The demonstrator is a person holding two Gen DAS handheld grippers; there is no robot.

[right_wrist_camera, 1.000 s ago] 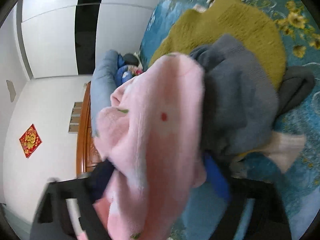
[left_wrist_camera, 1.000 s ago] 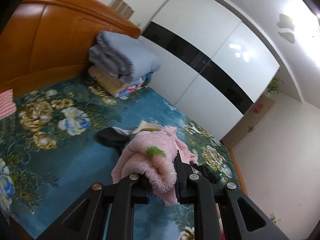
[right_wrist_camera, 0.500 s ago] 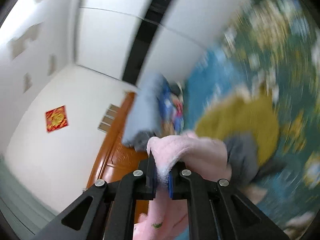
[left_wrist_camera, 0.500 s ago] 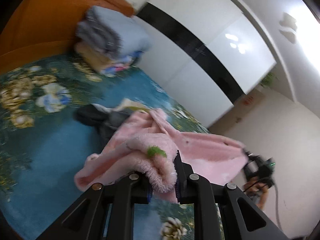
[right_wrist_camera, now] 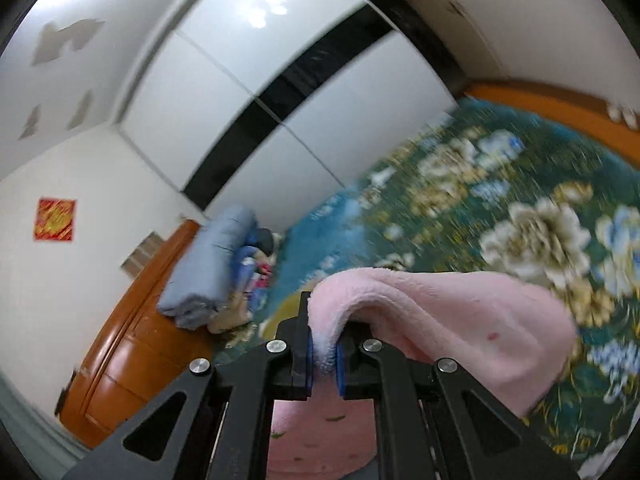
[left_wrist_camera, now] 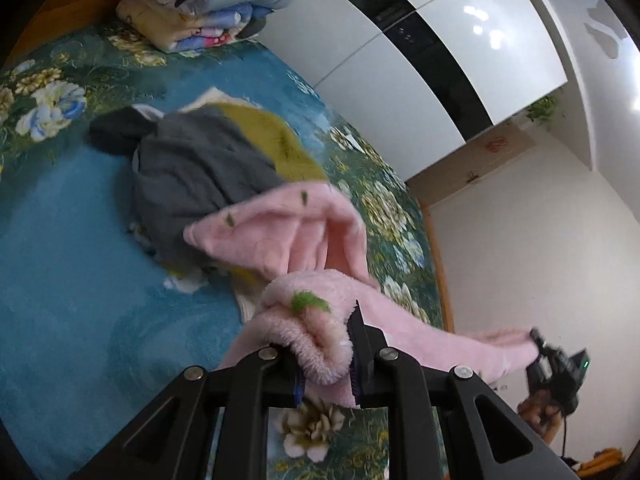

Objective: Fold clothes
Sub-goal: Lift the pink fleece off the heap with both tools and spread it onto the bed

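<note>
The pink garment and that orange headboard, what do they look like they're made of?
The pink garment looks like fleece or plush: fuzzy, matte pile, soft rolled edges in the left claw. The headboard looks like varnished wood: glossy orange-brown with raised panels.

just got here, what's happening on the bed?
A person holds a pink fleece garment stretched between both grippers above the floral bedspread. The left gripper is shut on one bunched edge, the right gripper on another. A grey garment and a mustard one lie heaped on the bed, unfolded.
</note>
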